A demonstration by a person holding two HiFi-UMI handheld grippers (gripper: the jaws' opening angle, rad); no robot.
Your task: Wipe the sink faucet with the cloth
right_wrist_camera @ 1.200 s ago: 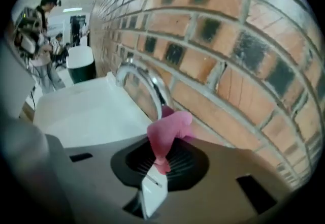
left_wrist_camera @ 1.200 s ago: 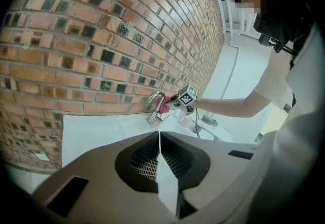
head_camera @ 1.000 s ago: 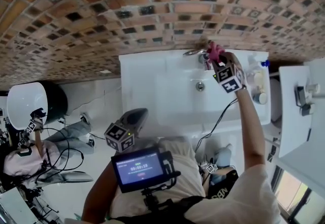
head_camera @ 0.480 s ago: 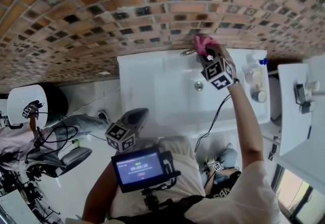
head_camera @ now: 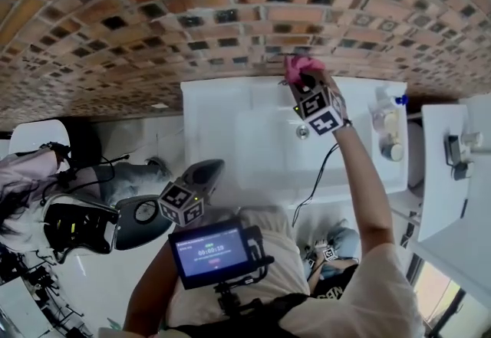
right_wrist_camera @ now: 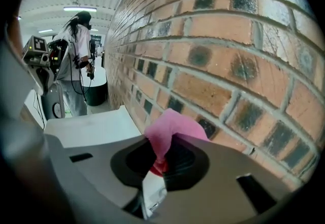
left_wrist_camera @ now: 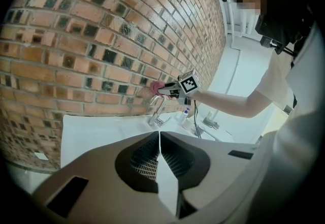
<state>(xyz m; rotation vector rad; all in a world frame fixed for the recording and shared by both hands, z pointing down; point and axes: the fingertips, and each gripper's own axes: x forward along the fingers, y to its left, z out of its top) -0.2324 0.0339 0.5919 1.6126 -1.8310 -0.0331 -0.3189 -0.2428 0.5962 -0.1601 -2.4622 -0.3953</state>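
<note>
— What is shown by the right claw view alone?
— The pink cloth (right_wrist_camera: 170, 126) is seen pinched between the jaws of the right claw (right_wrist_camera: 160, 159), close to the brick wall (right_wrist_camera: 218, 35).
— And the faucet (left_wrist_camera: 155, 116)?
— It is shown in the left claw view, just under the cloth, at the back of the white sink (head_camera: 230, 122). The left claw (left_wrist_camera: 159, 141) is closed on nothing. At the sink's right edge, bottles (head_camera: 383, 118) are seen.

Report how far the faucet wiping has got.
Done: the pink cloth is pinched in the right gripper's jaws. In hand: that gripper holds it just above the faucet, by the brick wall; contact is unclear. Remaining: the wiping itself, as nothing shows which parts are wiped. The left gripper is shut, empty, back from the sink.
</note>
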